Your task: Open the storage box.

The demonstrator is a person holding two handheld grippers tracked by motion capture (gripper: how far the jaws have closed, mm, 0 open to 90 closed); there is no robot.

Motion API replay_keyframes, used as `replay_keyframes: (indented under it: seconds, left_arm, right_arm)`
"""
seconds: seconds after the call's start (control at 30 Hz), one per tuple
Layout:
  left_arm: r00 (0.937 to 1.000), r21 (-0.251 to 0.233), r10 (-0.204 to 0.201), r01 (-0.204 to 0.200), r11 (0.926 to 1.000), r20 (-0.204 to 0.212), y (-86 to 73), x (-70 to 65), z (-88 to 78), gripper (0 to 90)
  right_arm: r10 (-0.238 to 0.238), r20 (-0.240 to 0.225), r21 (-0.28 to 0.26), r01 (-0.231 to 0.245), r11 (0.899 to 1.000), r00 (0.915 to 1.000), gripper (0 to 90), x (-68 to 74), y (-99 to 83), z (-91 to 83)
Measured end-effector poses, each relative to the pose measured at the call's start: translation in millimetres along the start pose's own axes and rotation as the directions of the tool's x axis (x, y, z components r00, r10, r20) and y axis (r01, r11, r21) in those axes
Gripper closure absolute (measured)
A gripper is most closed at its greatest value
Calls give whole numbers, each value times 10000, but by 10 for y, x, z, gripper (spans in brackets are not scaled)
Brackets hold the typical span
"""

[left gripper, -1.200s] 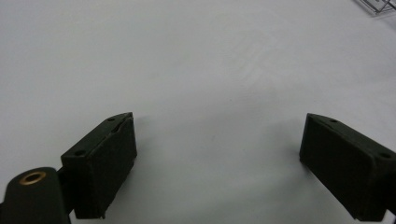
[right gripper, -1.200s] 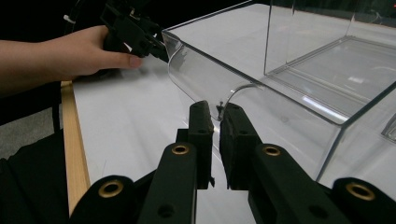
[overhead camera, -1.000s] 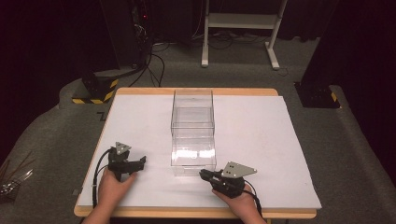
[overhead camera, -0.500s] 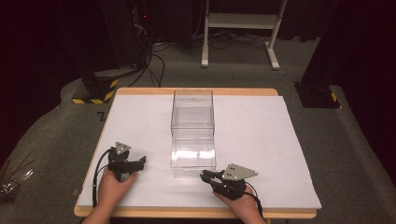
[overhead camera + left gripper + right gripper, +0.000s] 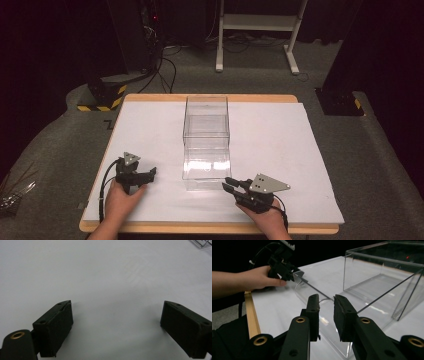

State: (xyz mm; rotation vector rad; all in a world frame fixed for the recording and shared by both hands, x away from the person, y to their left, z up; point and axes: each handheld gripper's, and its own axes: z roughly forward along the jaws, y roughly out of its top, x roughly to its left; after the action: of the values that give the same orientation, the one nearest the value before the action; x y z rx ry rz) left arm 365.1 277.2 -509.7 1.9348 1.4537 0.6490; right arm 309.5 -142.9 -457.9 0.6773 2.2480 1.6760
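Clear box [image 5: 206,142] sits mid-table on the white sheet [image 5: 280,145], empty as far as visible, nothing gripped, so work looks unstarted. Left gripper [image 5: 150,174] rests w/ jaws wide, well apart from the box. Right gripper [image 5: 226,183] has jaws narrow, holding nothing, tips just beside the box's near corner; prob. the grab is next.

Clear plastic box [image 5: 206,140] — rectangular, open-topped, thin transparent walls, nothing inside. Set upright on white table cover [image 5: 150,125], long axis running away from the near edge, roughly mid-table. Far half taller and squarer; near half lower, with bright glare on the bottom. Near end wall curved at its rim [image 5: 312,293] — seen close in the right gripper view.
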Motion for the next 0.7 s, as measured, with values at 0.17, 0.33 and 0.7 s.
replay_keyframes:
  seconds: [0.17, 0.33, 0.7]
  left_arm:
    - [10000, -6, -2, 2, 10000, 0, 0, 0, 1, 113]
    - [10000, -7, -4, 4, 10000, 0, 0, 0, 1, 113]
    - [10000, 8, 0, 0, 10000, 15, 0, 1, 0, 113]
  right_arm:
    - [20, 318, -458, -5, 9989, 9995, 733, -56, 60, -83]
    - [157, 769, -691, -104, 9976, 9969, 708, -141, 78, -152]
    - [659, 2756, -377, -577, 9976, 9590, 653, -494, -53, -291]
